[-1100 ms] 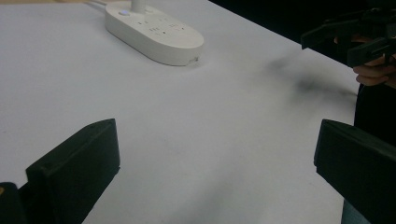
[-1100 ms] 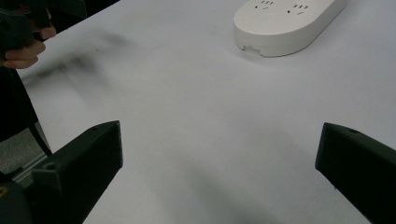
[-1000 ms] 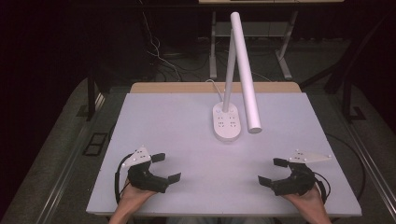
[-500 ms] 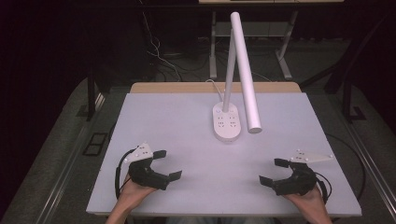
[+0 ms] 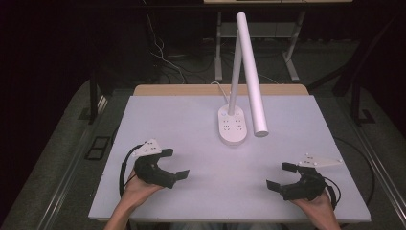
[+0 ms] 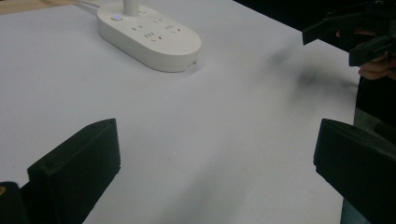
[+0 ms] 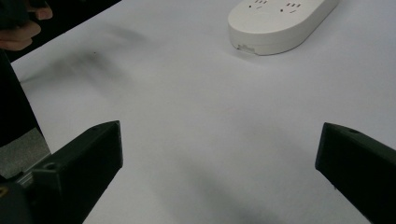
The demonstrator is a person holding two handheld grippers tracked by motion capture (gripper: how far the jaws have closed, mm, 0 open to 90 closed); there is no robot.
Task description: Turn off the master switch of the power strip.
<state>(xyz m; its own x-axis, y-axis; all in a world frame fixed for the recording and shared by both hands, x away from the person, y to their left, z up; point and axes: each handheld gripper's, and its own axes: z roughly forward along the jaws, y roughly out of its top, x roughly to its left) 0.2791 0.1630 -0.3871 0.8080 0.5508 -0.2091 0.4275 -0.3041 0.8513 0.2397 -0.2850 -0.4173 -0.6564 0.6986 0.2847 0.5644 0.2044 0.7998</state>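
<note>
A white desk lamp stands at the table's far middle. Its oval base (image 5: 233, 126) carries sockets, and its long tube head (image 5: 252, 81) slopes down to the right. My left gripper (image 5: 175, 164) rests open at the near left, held by a hand, with nothing between its jaws. My right gripper (image 5: 281, 176) sits open at the near right, also bare. In the left gripper view, the left gripper (image 6: 217, 149) faces the lamp base (image 6: 149, 35) and the right gripper (image 6: 355, 32) beyond. In the right gripper view, the right gripper (image 7: 219, 149) looks toward the lamp base (image 7: 280, 21).
The white table top (image 5: 182, 124) has a wooden strip (image 5: 191, 89) along its far edge. The lamp's cord (image 5: 218, 86) runs off the back. Dark floor, cables and table legs (image 5: 218, 43) lie beyond. A hand (image 7: 21, 28) shows at the top left of the right gripper view.
My left gripper has edged slightly forward on the table. The right gripper has hardly moved. Both stay open.
</note>
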